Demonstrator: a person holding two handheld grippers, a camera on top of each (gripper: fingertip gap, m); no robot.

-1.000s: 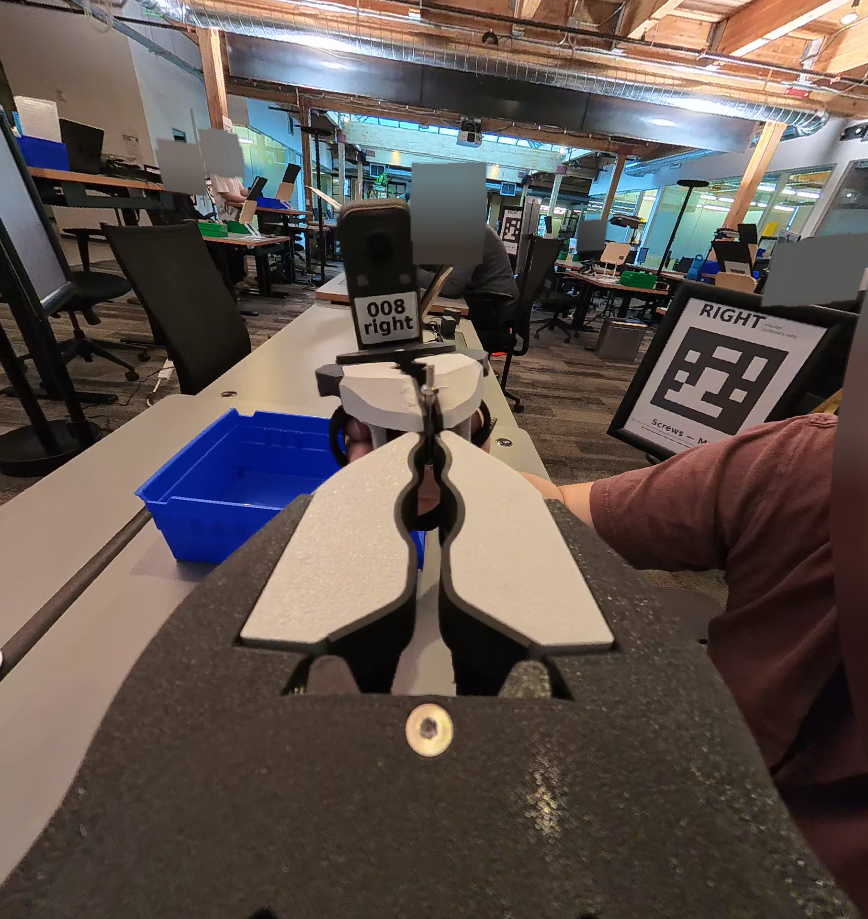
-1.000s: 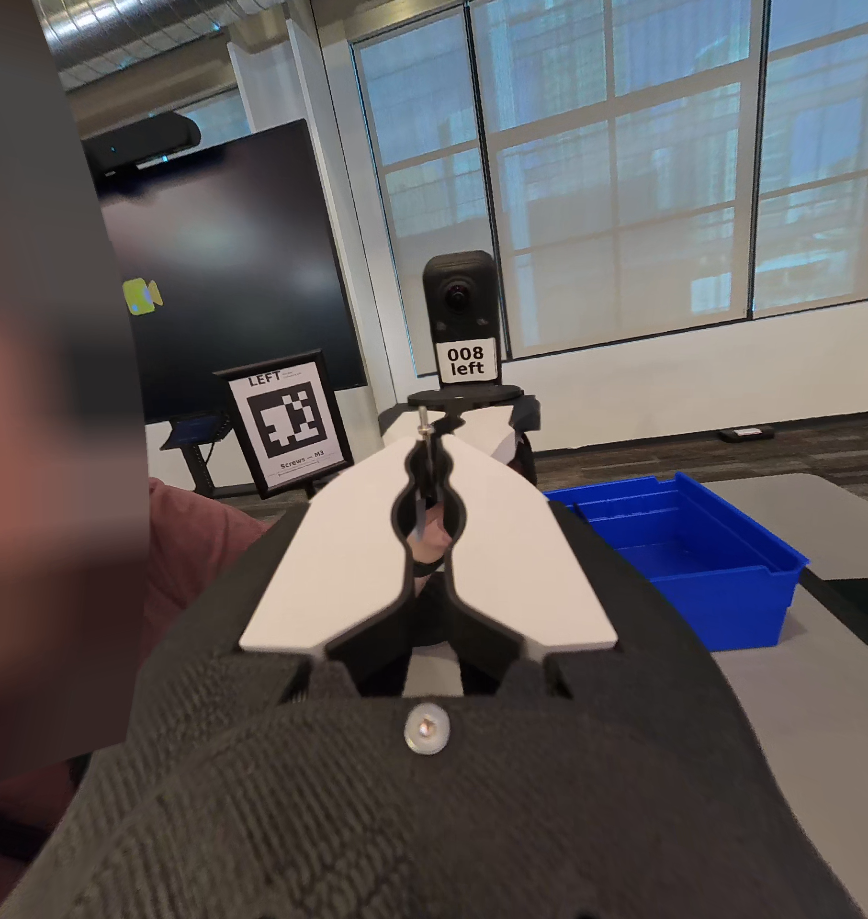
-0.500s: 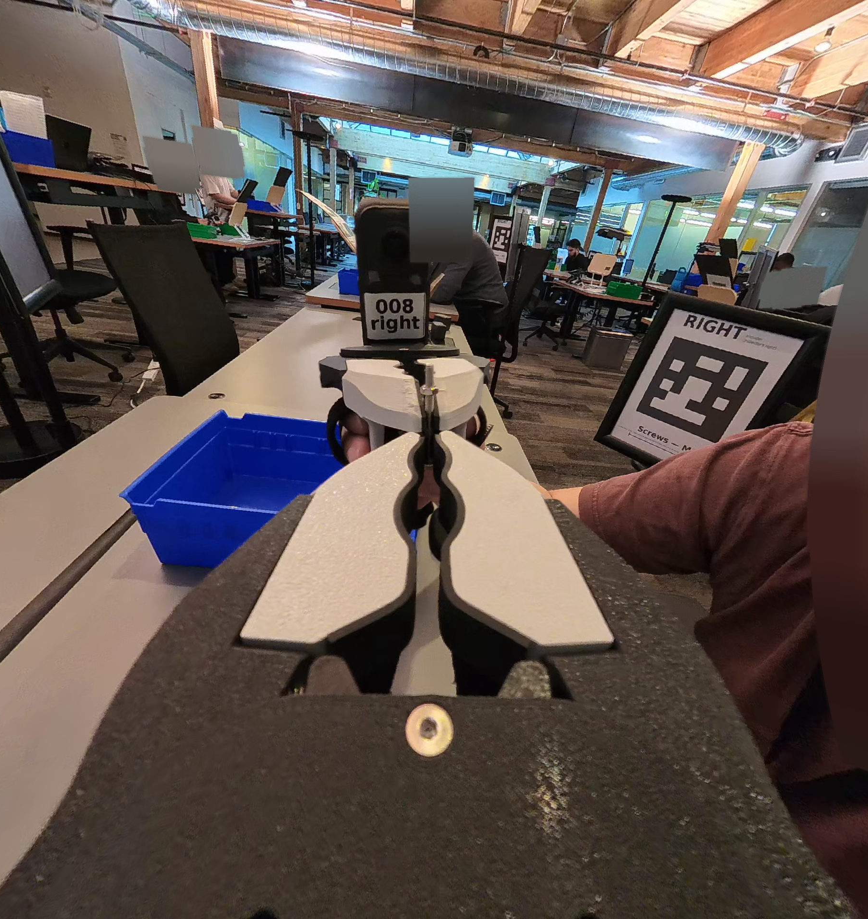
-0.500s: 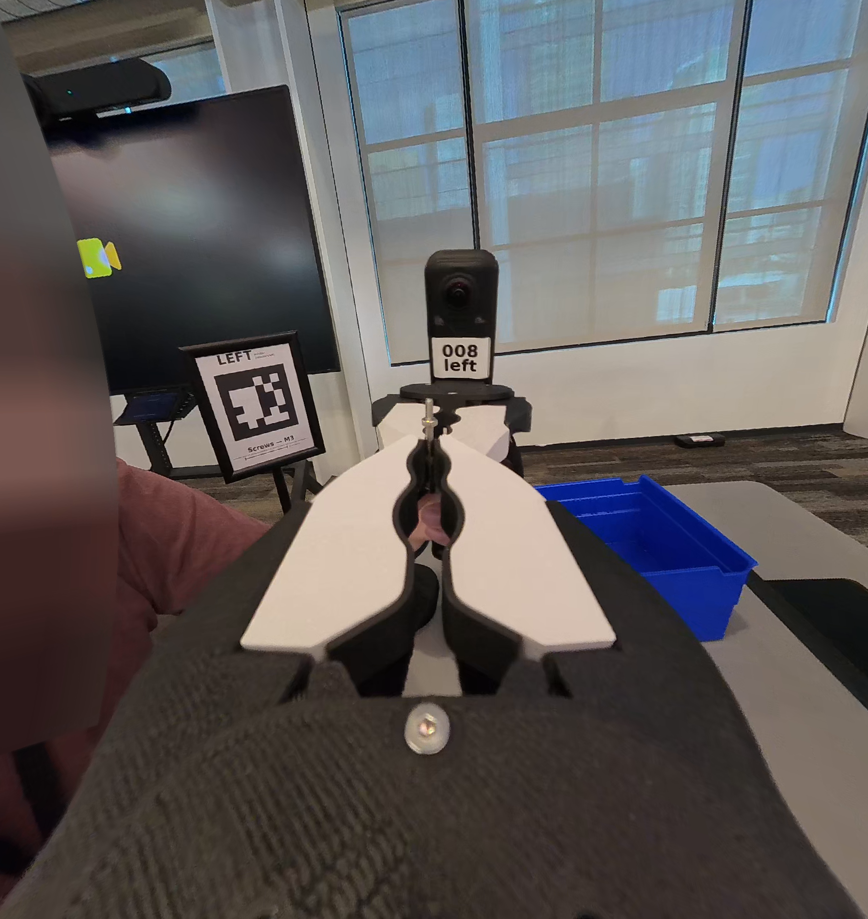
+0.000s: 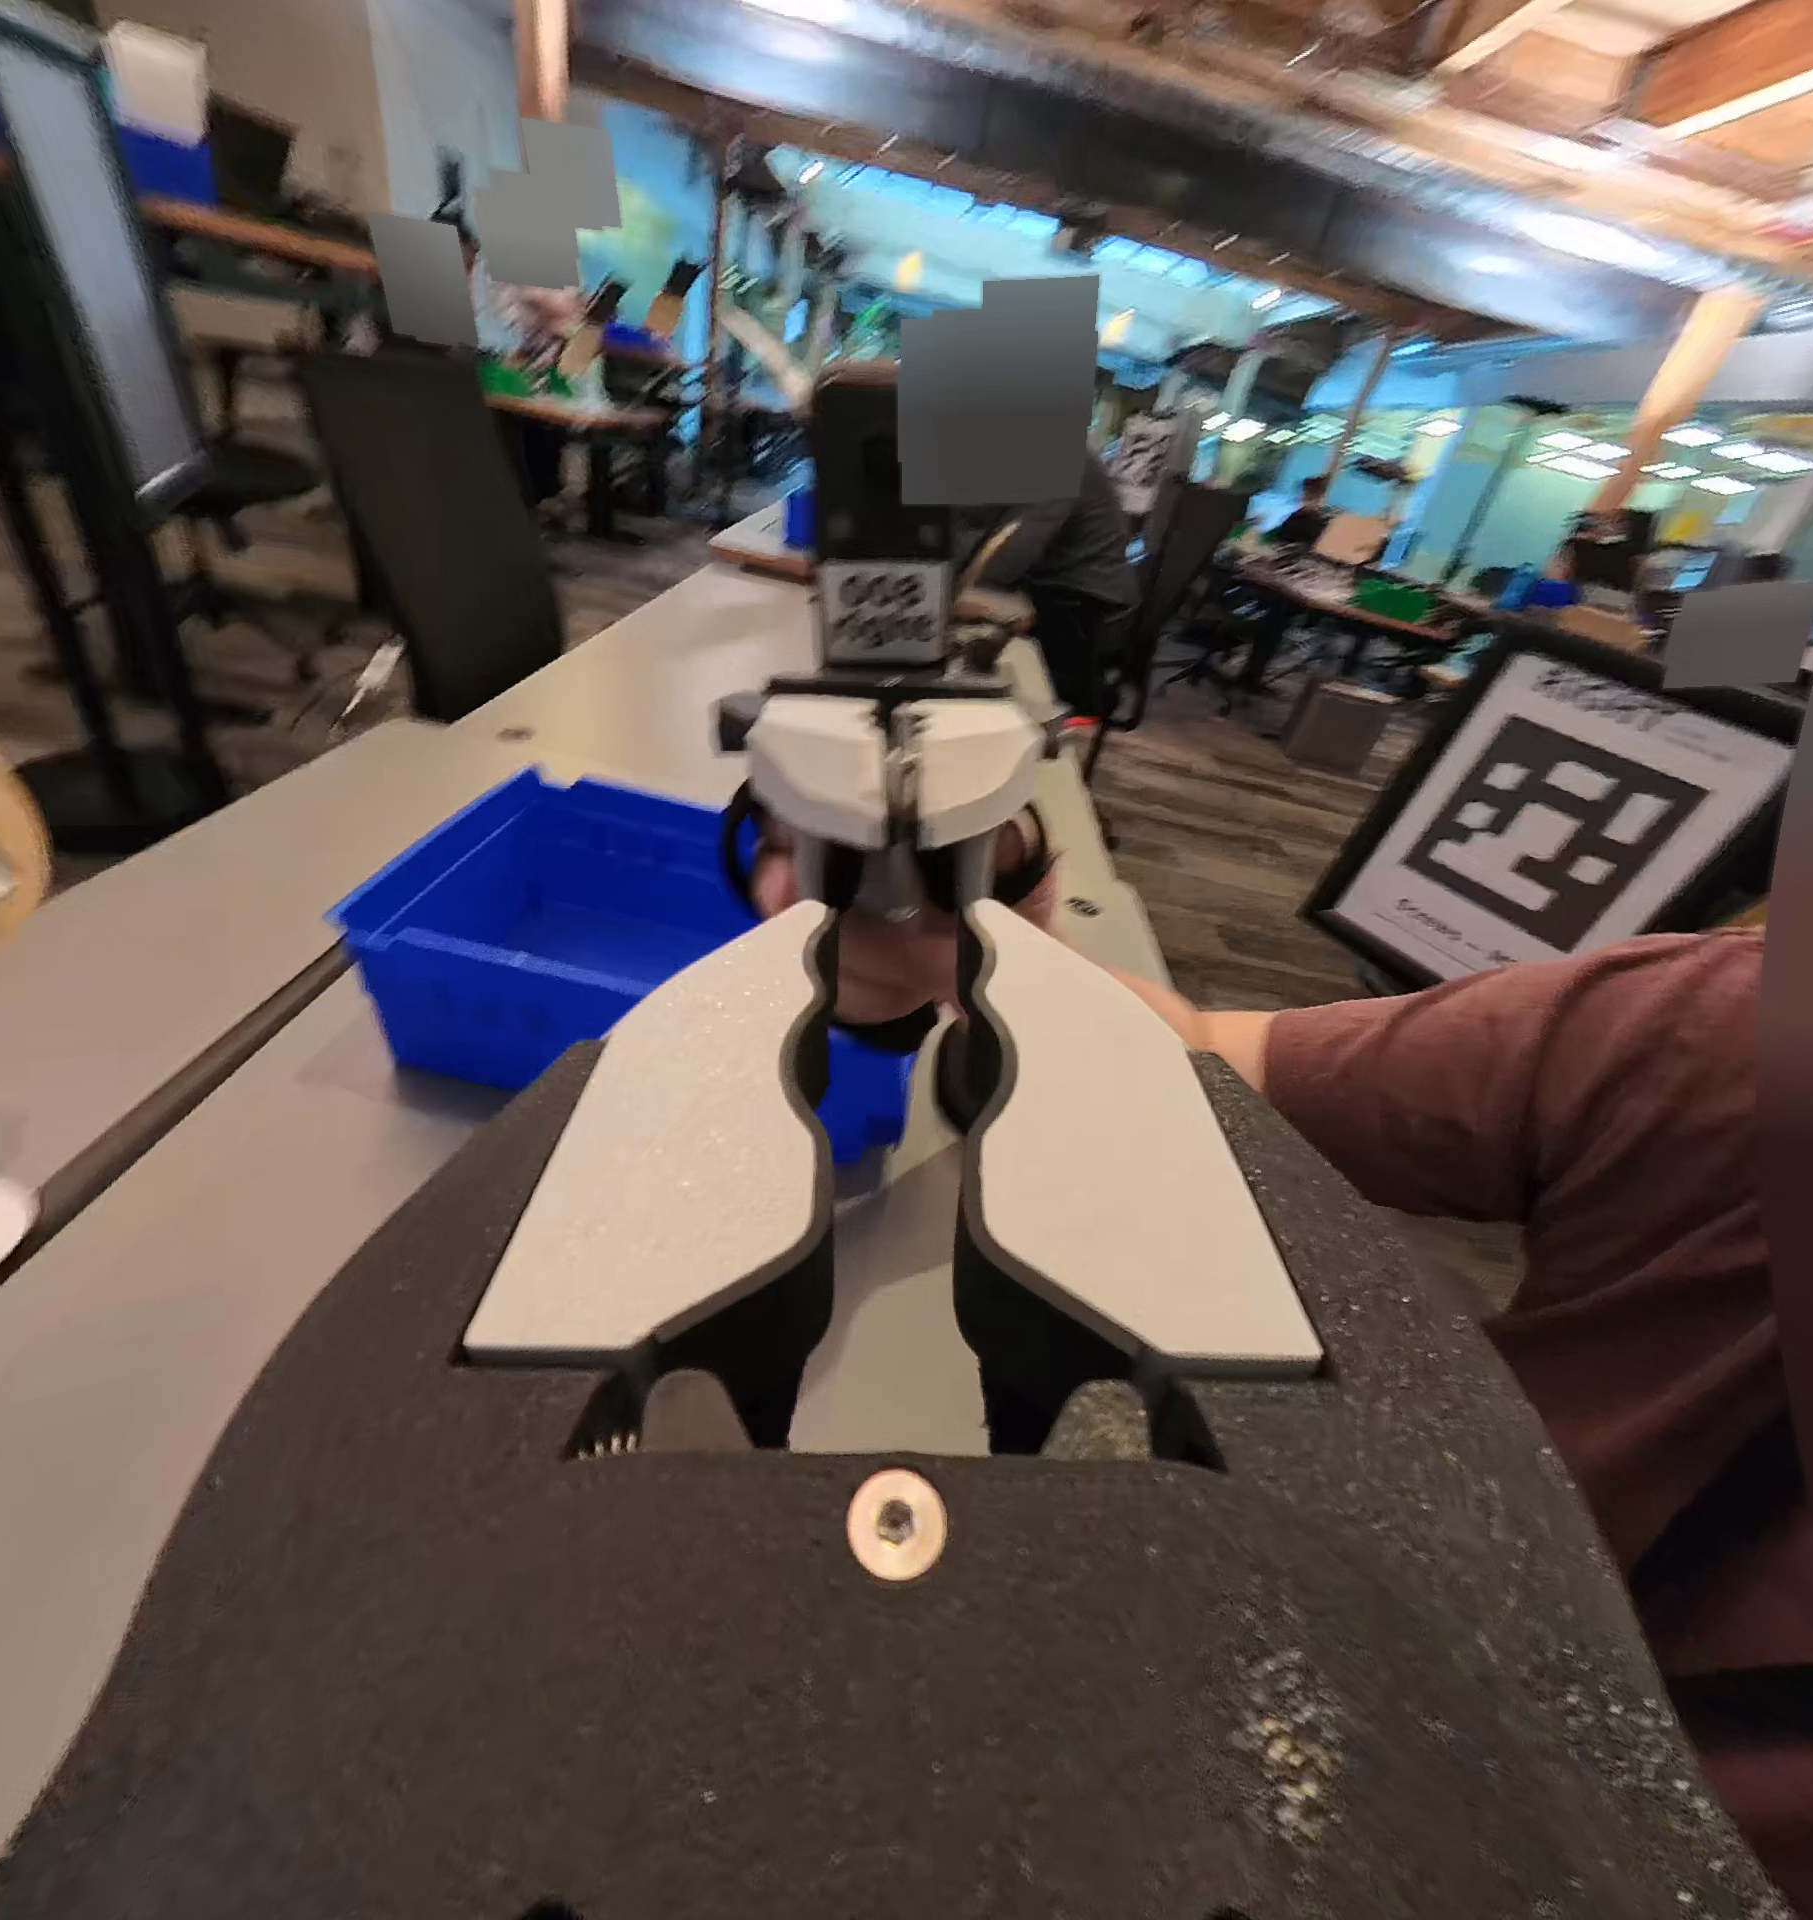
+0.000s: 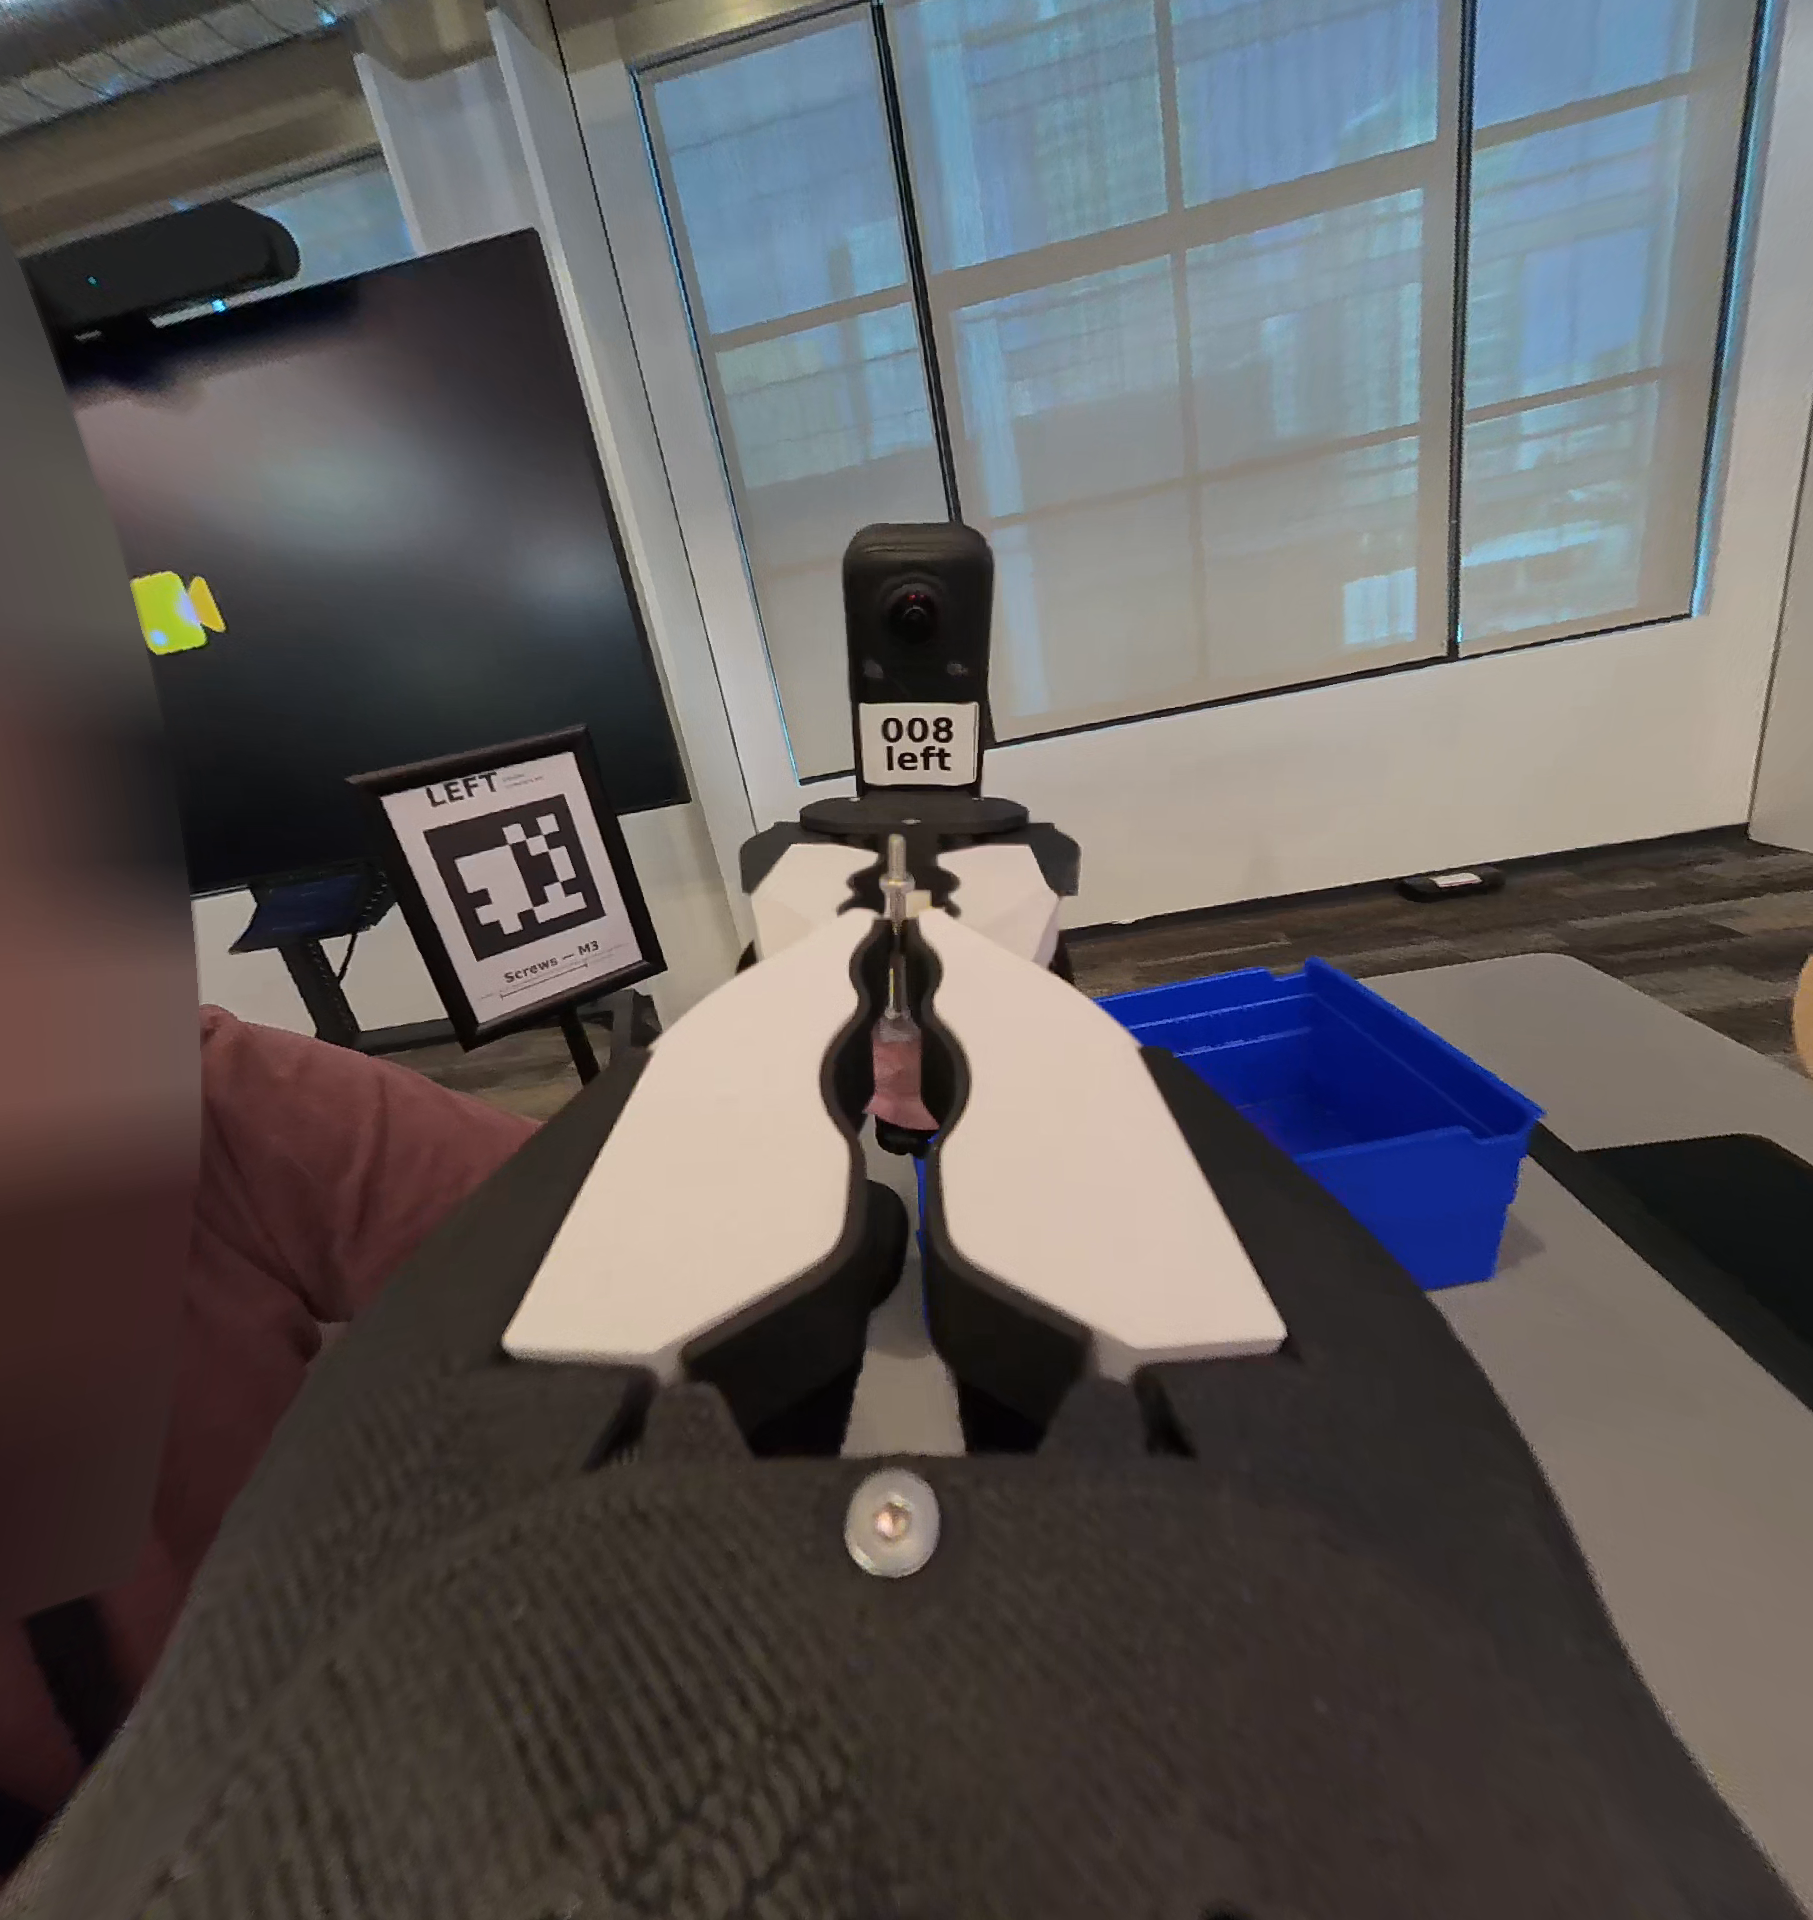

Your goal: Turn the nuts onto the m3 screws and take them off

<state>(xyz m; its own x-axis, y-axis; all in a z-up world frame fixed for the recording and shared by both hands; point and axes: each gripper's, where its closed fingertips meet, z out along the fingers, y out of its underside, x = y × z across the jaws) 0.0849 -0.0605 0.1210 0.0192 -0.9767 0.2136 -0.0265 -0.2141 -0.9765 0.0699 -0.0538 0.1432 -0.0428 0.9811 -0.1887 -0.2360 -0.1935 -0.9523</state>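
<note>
Left wrist view is showing the left claw (image 5: 897, 920) standing apart at the tips with a clear gap between its two white fingers (image 5: 673, 1132) and nothing sitting between them. Facing it just beyond is the right claw (image 5: 894, 790), whose fingers are pressing together on a thin screw (image 5: 900, 774) standing upright; the picture is blurring there, so finer detail is hard to tell. A hand (image 5: 871, 966) is showing behind the gap, and a maroon sleeve (image 5: 1567, 1132) is reaching in from the right. A blue bin (image 5: 528, 935) is sitting on the grey counter (image 5: 154, 1039) to the left, and a framed marker sign (image 5: 1546, 831) is standing at the right. Right wrist view is showing the right claw (image 6: 895, 914) closing on the screw (image 6: 895, 883), its shaft rising above the fingertips with a small nut (image 6: 897, 883) sitting on it near the tips. The left claw (image 6: 897, 894) is facing it just behind the screw, a black camera (image 6: 917, 623) riding on top of it. The bin (image 6: 1401, 1101) is resting on the counter (image 6: 1608, 1403) to the right, a framed sign (image 6: 512, 883) is standing at the left before a dark screen (image 6: 362, 540).
</note>
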